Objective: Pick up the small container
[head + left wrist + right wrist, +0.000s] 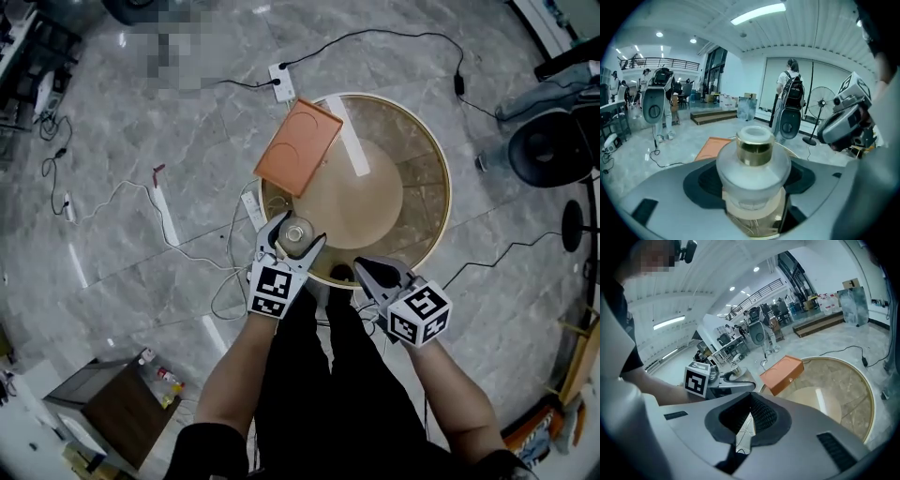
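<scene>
The left gripper has its fingers closed on the small container, a frosted jar with a gold collar. In the head view it sits at the lower left edge of the round bench. It may be resting there or lifted, I cannot tell which. At lower centre, the right gripper has its fingers together, empty. An orange tray lies at the bench's upper left.
</scene>
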Demonstrator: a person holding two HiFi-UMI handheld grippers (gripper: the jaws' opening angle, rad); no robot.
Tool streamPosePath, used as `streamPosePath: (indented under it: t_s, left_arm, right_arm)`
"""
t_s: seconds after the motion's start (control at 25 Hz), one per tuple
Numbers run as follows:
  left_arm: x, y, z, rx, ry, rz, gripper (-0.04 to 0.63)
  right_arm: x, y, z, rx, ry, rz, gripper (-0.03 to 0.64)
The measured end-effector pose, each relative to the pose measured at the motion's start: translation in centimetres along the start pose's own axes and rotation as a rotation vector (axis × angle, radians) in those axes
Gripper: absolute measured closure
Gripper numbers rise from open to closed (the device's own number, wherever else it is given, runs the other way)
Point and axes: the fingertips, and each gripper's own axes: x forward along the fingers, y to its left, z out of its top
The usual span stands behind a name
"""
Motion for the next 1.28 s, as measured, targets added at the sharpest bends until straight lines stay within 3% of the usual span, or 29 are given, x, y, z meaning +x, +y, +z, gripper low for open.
streamPosePath:
  t_s: [0.32,0.52,0.8,1.08,1.28]
  left_arm:
    - [-9.3,-3.0,11.8,0.033,-0.067,0.018,0.250]
    - [-13.3,-5.2,16.8,0.052,-0.088,0.038,0.250]
    - [-17.4,-7.0,20.4,0.085,-0.082,0.066,0.250]
    - [-20.7,-6.8,23.1,0.053,-0.089,0.115,0.250]
    - [-24.3,-6.4,25.7,0.040,-0.113,0.110,0.250]
  right_arm:
    - [-6.7,6.5,8.2,-0.066,-0.088,0.018,0.603]
    - [-9.6,9.1,10.4,-0.065,-0.122,0.050,0.603]
    - [-11.6,11.8,11.8,-0.112,-0.128,0.089,0.603]
    - [-13.7,13.2,14.1,-0.170,-0.142,0.092,0.603]
    - [-16.5,14.4,17.8,-0.180,-0.262,0.049,0.603]
